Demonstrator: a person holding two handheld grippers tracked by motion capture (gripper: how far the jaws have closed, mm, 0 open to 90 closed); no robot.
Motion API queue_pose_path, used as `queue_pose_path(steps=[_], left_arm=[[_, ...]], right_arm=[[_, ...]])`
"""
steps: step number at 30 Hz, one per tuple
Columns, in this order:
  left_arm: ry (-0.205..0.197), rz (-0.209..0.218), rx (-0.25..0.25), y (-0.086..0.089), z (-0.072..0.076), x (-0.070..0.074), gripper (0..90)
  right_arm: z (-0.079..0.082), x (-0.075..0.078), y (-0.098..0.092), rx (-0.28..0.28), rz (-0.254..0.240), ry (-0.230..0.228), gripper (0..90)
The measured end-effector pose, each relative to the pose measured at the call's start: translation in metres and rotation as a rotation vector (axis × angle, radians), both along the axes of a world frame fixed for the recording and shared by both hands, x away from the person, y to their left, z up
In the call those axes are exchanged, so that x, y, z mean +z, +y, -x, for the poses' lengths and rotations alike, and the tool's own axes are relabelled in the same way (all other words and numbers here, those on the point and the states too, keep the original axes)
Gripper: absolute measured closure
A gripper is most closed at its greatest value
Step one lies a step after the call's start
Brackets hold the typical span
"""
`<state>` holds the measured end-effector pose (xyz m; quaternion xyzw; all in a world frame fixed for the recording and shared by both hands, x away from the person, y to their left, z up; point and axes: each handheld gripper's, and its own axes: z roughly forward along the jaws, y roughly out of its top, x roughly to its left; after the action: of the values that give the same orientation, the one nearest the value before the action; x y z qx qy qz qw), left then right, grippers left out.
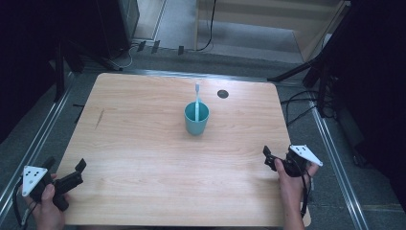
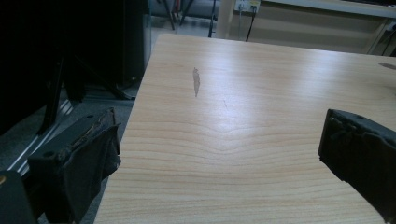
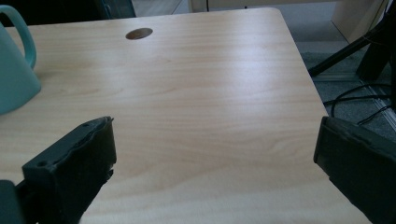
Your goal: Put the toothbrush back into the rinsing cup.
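A teal cup (image 1: 196,120) stands upright near the middle of the wooden table (image 1: 143,153). A light blue toothbrush (image 1: 196,95) stands in it, head up. In the right gripper view the cup (image 3: 14,70) and its handle sit at the left edge. My left gripper (image 1: 65,164) is held at the table's near left corner, open, with nothing between its jaws (image 2: 219,121). At the near right edge my right gripper (image 1: 280,154) is also open and empty (image 3: 215,126). Both are far from the cup.
A dark round hole (image 1: 222,93) lies in the table behind and right of the cup. A thin dark mark (image 2: 196,81) streaks the left side of the tabletop. Cables (image 1: 301,103) and dark stand legs (image 1: 297,72) lie on the floor around the table.
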<state>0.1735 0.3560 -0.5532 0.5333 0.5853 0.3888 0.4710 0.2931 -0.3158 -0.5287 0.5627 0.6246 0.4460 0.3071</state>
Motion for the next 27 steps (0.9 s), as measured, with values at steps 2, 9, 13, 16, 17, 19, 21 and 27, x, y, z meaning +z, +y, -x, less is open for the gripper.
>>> queue_pose_path(steps=[2, 9, 13, 16, 17, 19, 21, 27], left_arm=[[0.001, -0.002, 0.001, 0.0, 0.0, 0.0, 0.0], [0.002, -0.006, 0.003, -0.001, 0.0, 0.0, 0.0], [0.001, -0.01, 0.003, -0.001, 0.0, 0.0, 0.0], [0.002, -0.008, 0.004, -0.001, 0.0, 0.0, 0.0], [0.002, -0.007, 0.003, -0.001, 0.0, 0.0, 0.0], [0.001, -0.004, 0.003, -0.001, 0.0, 0.0, 0.0], [0.0, 0.0, 0.002, 0.0, 0.0, 0.0, 0.0], [0.006, -0.001, -0.002, 0.0, 0.0, 0.0, 0.0]], right_arm=[[0.009, -0.005, -0.006, -0.001, -0.006, -0.012, 0.0], [0.039, -0.014, -0.029, -0.025, -0.056, -0.042, 0.0], [0.056, -0.015, -0.041, -0.047, -0.068, -0.083, 0.0], [0.065, -0.015, -0.046, -0.054, -0.08, -0.095, 0.0], [0.067, -0.016, -0.047, -0.057, -0.083, -0.095, 0.0], [0.07, -0.017, -0.049, -0.064, -0.1, -0.107, 0.7], [0.071, -0.017, -0.048, -0.066, -0.096, -0.114, 2.4], [0.07, -0.017, -0.042, -0.074, -0.042, -0.108, 4.7]])
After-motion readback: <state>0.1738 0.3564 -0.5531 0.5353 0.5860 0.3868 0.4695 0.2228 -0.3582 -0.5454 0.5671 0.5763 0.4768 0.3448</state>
